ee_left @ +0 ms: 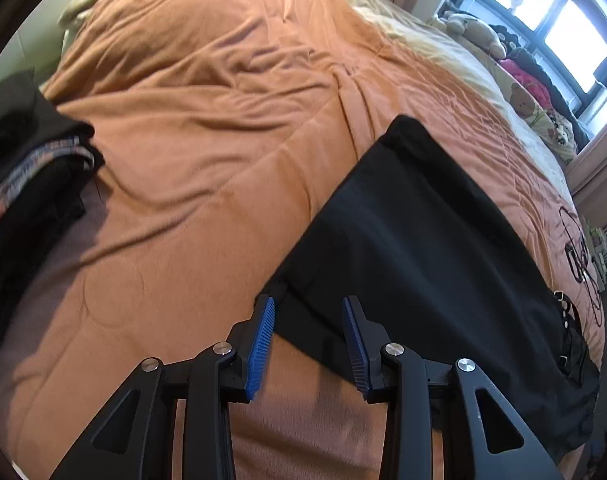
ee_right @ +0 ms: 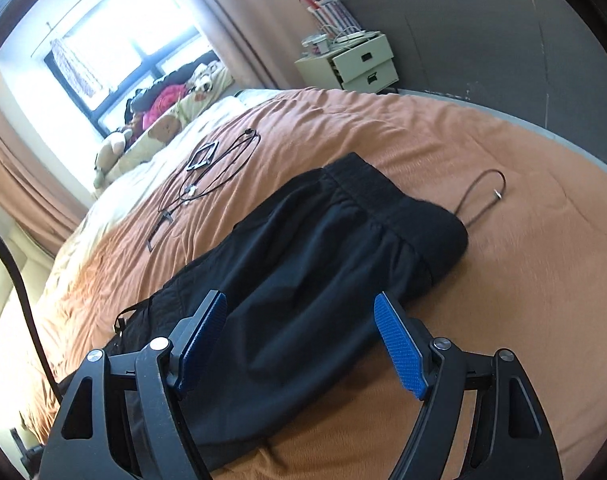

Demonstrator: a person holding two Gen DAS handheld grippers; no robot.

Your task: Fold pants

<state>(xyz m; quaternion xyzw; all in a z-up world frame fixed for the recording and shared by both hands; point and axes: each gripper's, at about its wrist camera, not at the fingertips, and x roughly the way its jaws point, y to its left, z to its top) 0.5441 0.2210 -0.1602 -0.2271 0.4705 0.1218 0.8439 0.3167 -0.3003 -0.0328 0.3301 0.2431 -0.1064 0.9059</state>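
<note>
A: Where are the black pants (ee_right: 323,248) now?

B: They lie flat on the orange bedspread (ee_left: 207,160), the elastic waistband (ee_right: 387,196) at the far end in the right wrist view and the leg end toward the near edge of the bed. They look already folded lengthwise, but I cannot be sure.

A: And the two grippers?

B: The left gripper (ee_left: 308,320) is partly open, with its blue pads on either side of the near corner of the pants. The cloth lies between the pads, but they do not press it, so nothing is held. The right gripper (ee_right: 301,312) is wide open above the middle of the pants, and it also holds nothing.

A: How to do this step well?

B: I think the step is to take the near edge. Each gripper should come low enough to catch all layers together, then close firmly. Both should lift evenly, so the fold stays straight.

A: Any risk?

B: The loose cable (ee_right: 483,188) lies just beside the waistband. The fold should land short of it.
</note>
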